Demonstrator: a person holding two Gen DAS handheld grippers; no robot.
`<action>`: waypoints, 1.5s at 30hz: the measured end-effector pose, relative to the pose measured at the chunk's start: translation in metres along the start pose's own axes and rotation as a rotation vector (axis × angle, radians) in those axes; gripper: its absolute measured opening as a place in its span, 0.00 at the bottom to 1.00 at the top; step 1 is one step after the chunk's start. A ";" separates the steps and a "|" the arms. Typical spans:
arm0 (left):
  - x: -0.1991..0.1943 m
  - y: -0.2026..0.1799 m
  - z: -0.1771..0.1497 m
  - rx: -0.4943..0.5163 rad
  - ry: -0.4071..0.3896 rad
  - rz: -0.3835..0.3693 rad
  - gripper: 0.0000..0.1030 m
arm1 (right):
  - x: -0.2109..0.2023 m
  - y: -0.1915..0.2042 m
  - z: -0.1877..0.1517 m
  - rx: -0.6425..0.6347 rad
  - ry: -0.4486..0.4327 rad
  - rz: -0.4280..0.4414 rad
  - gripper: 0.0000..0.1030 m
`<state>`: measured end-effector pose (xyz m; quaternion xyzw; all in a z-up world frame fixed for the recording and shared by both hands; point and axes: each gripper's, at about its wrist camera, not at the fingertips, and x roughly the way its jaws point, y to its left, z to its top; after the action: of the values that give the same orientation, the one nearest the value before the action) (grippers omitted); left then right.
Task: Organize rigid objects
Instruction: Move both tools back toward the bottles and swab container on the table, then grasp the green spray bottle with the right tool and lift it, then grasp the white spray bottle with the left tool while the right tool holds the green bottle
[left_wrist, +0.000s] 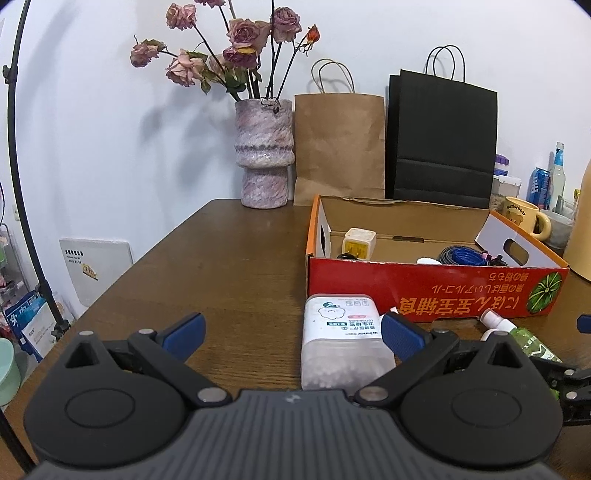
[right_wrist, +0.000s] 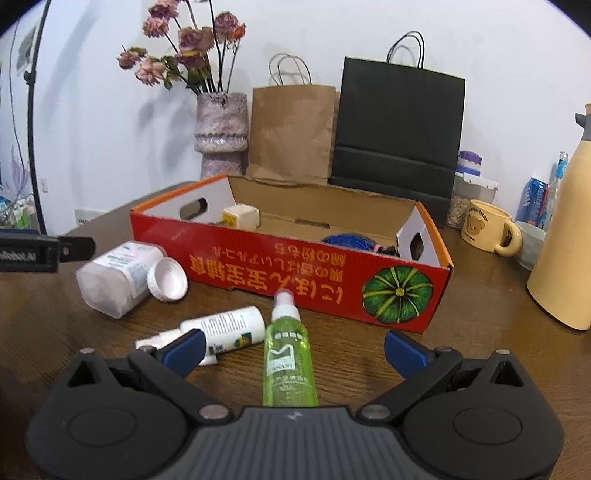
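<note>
Currently both hand-held grippers are sitting wide and holding nothing: the left (left_wrist: 291, 332) is straddling the jar (left_wrist: 341, 347), the right (right_wrist: 293, 347) the green bottle (right_wrist: 289, 354), all lying on the tabletop (left_wrist: 221, 266) in front of the box (right_wrist: 295, 273). Closing askew is risking the round bottle rolling aside, or the jar's loose-looking cap (right_wrist: 167, 278) getting knocked off. Counting: 1 jar, 1 green bottle, 1 white bottle (right_wrist: 221, 330), 1 box.
</note>
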<state>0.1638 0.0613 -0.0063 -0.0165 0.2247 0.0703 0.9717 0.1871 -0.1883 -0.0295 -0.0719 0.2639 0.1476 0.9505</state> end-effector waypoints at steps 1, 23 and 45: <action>0.000 0.000 -0.001 -0.002 0.003 0.000 1.00 | 0.002 -0.001 -0.001 0.003 0.012 -0.002 0.97; 0.008 0.000 -0.002 -0.017 0.032 0.006 1.00 | 0.009 -0.010 -0.006 0.100 0.006 0.058 0.29; 0.004 -0.083 -0.001 0.122 0.074 -0.085 1.00 | -0.019 -0.041 -0.007 0.125 -0.119 0.087 0.29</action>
<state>0.1793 -0.0206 -0.0087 0.0306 0.2636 0.0146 0.9640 0.1812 -0.2329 -0.0238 0.0080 0.2186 0.1759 0.9598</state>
